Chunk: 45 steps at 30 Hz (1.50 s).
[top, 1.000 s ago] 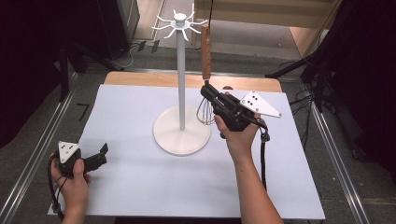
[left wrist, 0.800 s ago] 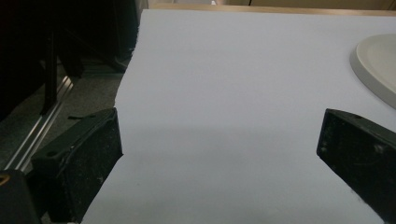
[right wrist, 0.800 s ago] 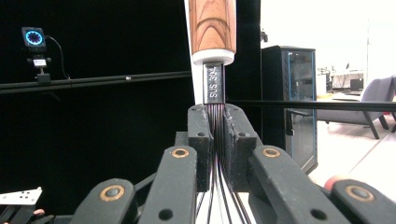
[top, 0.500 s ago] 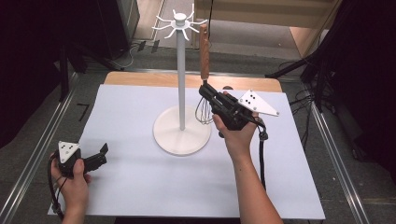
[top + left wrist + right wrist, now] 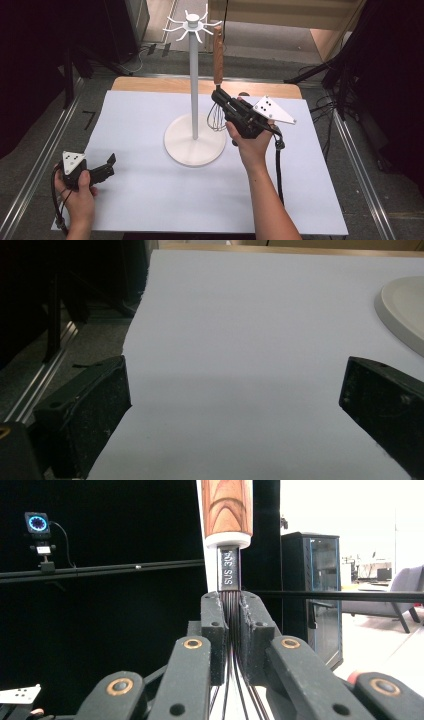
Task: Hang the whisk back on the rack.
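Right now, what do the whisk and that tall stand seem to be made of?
Whisk: the handle looks like varnished wood with visible grain; collar and wires look like steel, shiny and stamped. Stand: matte white, probably painted metal, though plastic can't be ruled out.

Your right gripper [image 5: 218, 95] is clamped on the whisk [image 5: 217, 75] just above its wire loops, right below the wooden handle. The whisk stands upright, its handle top up at one of the white hooks of the stand [image 5: 194, 90], close beside the stand's pole. The wires hang over the round base without clearly touching it. Your right hand [image 5: 250, 140] grips the tool from behind, with its cable trailing down along your forearm. Your left gripper [image 5: 107, 165] rests low near the front left corner of the white sheet [image 5: 150, 200], jaws apart with nothing between them, well away from the stand.
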### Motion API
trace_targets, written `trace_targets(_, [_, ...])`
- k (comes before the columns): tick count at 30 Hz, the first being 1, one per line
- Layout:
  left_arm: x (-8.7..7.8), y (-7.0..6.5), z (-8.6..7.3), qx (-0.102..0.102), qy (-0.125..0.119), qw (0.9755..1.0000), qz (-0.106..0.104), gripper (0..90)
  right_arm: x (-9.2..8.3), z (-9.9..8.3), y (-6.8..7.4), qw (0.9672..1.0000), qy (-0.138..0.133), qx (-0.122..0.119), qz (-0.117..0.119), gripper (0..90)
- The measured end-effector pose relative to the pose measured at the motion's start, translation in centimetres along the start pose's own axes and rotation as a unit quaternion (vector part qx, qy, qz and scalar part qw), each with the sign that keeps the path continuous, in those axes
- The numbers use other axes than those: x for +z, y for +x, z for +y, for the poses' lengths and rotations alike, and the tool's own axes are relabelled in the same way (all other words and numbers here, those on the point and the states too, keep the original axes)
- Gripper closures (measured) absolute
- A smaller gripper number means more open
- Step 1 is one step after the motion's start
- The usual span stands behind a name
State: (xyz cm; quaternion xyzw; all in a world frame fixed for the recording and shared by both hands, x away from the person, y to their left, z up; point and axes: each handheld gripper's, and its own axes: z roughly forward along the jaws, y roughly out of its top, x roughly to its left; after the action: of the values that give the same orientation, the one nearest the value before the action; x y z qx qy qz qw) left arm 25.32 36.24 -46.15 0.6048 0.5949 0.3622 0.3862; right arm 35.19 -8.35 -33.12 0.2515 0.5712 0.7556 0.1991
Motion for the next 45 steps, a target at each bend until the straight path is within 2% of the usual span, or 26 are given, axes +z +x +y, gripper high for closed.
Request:
trace_targets(10, [0.01, 0.01, 0.00, 0.000, 0.000, 1.0000, 0.000, 0.6, -0.04, 0.17, -0.10, 0.9996, 0.008, 0.021, 0.015, 84.3])
trace_targets(16, [0.00, 0.00, 0.00, 0.000, 0.000, 1.0000, 0.000, 0.6, 0.08, 0.11, -0.18, 0.9995, 0.014, 0.022, 0.018, 84.1])
trace_targets(28, [0.00, 0.02, 0.01, 0.000, 0.001, 1.0000, -0.001, 0.6, 0.23, -0.27, -0.39, 0.9997, 0.017, 0.013, 0.010, 82.8])
trace_targets(32, [0.00, 0.03, 0.01, 0.000, 0.001, 1.0000, -0.001, 0.6, 0.15, -0.18, -0.39, 0.9995, 0.022, 0.022, 0.007, 81.4])
trace_targets(38, [0.01, 0.02, 0.01, -0.001, 0.000, 1.0000, 0.000, 0.6, -0.05, -0.04, -0.48, 0.9985, 0.042, 0.034, -0.010, 74.7])
trace_targets(42, [0.01, 0.02, 0.01, 0.000, 0.001, 1.0000, -0.001, 0.6, -0.27, -0.14, -0.34, 0.9985, 0.046, 0.028, -0.011, 70.5])
trace_targets(45, [0.00, 0.02, 0.00, 0.000, 0.001, 1.0000, -0.001, 0.6, -0.49, -0.13, -0.27, 0.9986, 0.047, 0.019, -0.015, 61.4])
